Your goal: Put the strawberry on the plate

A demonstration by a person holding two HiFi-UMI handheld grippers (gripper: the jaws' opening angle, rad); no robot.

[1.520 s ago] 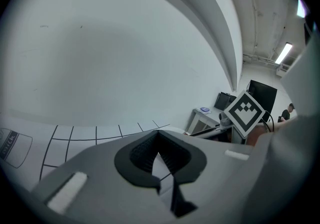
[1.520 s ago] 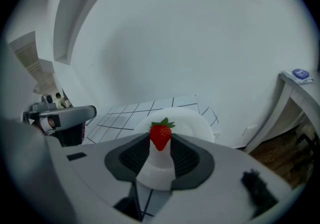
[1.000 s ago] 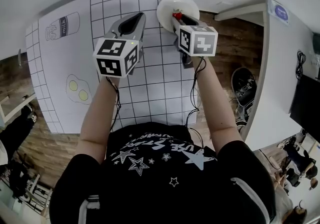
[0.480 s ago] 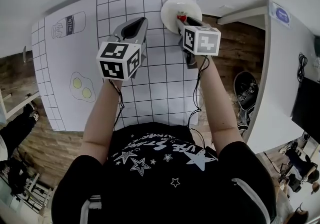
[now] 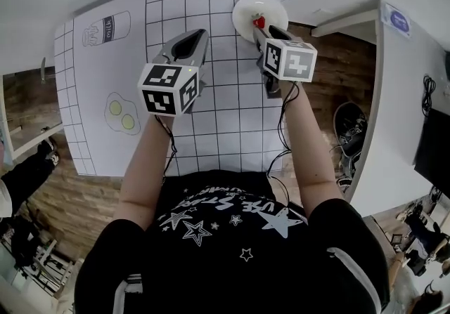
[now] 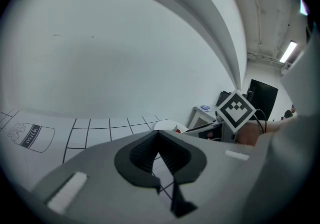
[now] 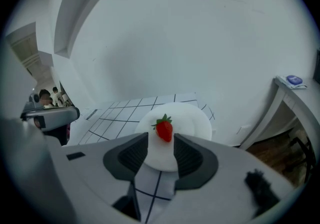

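Observation:
A red strawberry (image 5: 259,22) with a green top lies on the small white plate (image 5: 244,8) at the far right of the gridded mat. My right gripper (image 5: 262,29) reaches over the plate's near rim. In the right gripper view the strawberry (image 7: 164,129) sits on the plate (image 7: 194,118) between the tips of my right gripper (image 7: 161,141). Its jaws are opening, and gaps show on both sides of the fruit. My left gripper (image 5: 197,34) hovers over the mat left of the plate, its tips together and nothing held. In its own view my left gripper (image 6: 159,135) shows the tips meeting.
The white mat carries a milk bottle drawing (image 5: 105,27) and a fried eggs drawing (image 5: 121,113) on its left side. The table's right edge runs just past the plate, with wooden floor and shoes (image 5: 347,130) below. A white desk (image 5: 397,88) stands to the right.
The right gripper's jaws have spread apart around the strawberry, which now rests on the plate. Both grippers have shifted slightly with the head camera.

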